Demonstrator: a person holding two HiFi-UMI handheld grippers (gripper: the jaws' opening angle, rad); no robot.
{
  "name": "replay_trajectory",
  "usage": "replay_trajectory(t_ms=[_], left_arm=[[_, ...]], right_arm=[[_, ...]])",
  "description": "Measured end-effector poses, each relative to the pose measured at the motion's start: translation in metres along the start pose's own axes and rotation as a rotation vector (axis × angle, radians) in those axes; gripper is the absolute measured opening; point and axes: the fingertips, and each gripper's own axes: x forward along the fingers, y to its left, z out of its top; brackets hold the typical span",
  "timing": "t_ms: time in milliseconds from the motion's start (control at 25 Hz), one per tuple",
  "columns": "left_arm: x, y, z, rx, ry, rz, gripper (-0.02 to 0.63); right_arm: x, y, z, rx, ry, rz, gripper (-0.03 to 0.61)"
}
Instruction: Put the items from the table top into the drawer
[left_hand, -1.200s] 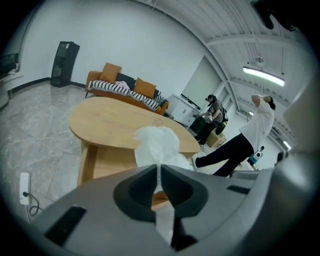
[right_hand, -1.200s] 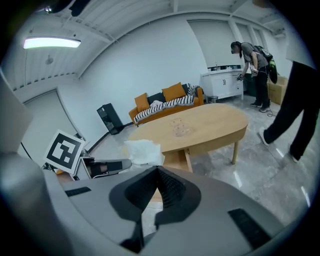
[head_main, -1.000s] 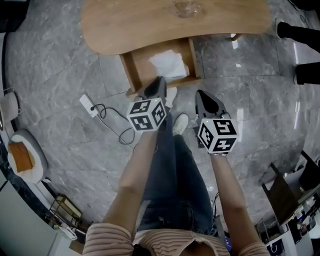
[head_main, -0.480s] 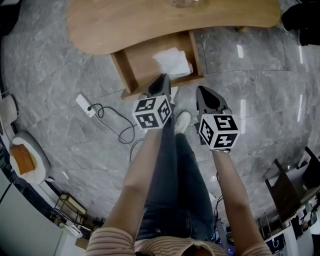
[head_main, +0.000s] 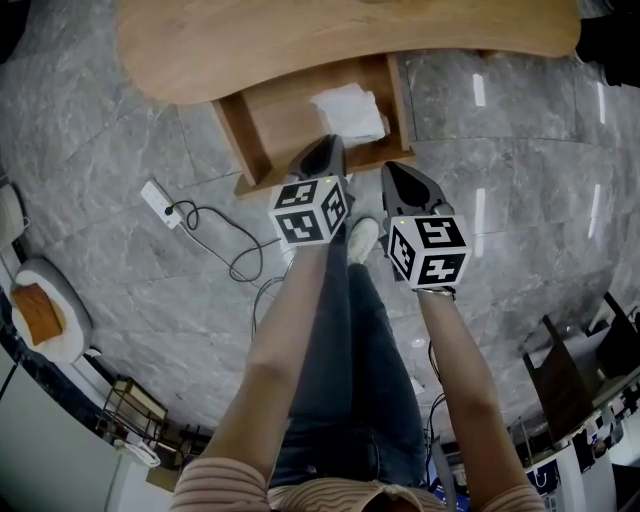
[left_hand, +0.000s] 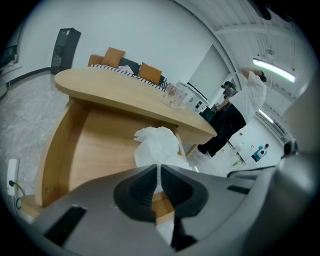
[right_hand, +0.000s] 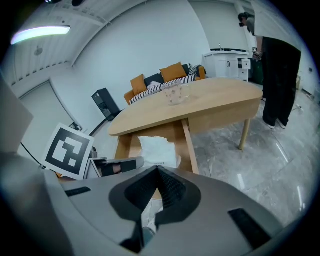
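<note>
An open wooden drawer (head_main: 228, 128) hangs out under the light wooden table (head_main: 300, 40), and a crumpled white sheet (head_main: 350, 110) lies in its right half. My left gripper (head_main: 325, 145) points at the drawer's front edge, just short of the sheet, shut and empty. My right gripper (head_main: 389, 170) hovers beside it over the floor, at the drawer's front right corner, also shut with nothing held. The left gripper view shows the white sheet (left_hand: 157, 145) past the closed jaws, and a clear glass bowl (left_hand: 175, 95) standing on the table top. The right gripper view shows the same bowl (right_hand: 175, 93).
A white power strip (head_main: 158, 200) with a coiled cable lies on the grey marble floor left of the drawer. My own legs and a white shoe (head_main: 362, 240) are below the grippers. A person in dark trousers (right_hand: 277, 75) stands beyond the table's far end. A sofa with orange cushions (right_hand: 170, 72) stands behind the table.
Both grippers have sunk and come closer to the drawer's front edge. The bowl on the table has slid out of the head view's top. Both jaws stayed shut.
</note>
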Motion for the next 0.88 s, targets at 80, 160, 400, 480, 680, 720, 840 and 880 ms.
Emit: replay_trajectory(t_ms=[80,160,400,480,680,720,840,880], left_arm=[[0.006,0.004,-0.003,-0.006,0.009,0.004,0.034],[0.013,0.006,-0.006,-0.008,0.020,0.004,0.034],[0.029,0.014,-0.010,0.006,0.063,0.015,0.034],[0.032,0.017,-0.012,0.002,0.079,0.025,0.034],[0.036,0.024,-0.017,-0.012,0.123,0.042,0.034],[0.037,0.025,-0.018,-0.014,0.132,0.044,0.034],[0.039,0.027,-0.024,-0.025,0.159,0.052,0.034],[0.040,0.028,-0.026,-0.026,0.166,0.054,0.034]], right_arm=[[0.005,0.001,-0.001,-0.003,0.007,0.004,0.000],[0.010,0.000,-0.002,-0.002,0.014,0.004,0.000],[0.021,-0.001,-0.002,0.004,0.031,0.004,0.000],[0.023,0.000,-0.003,0.006,0.037,0.006,0.000],[0.028,0.003,-0.004,0.009,0.047,0.007,0.000],[0.028,0.004,-0.004,0.009,0.048,0.007,0.000],[0.028,0.004,-0.005,0.006,0.053,0.006,0.000],[0.028,0.003,-0.006,0.005,0.055,0.005,0.000]])
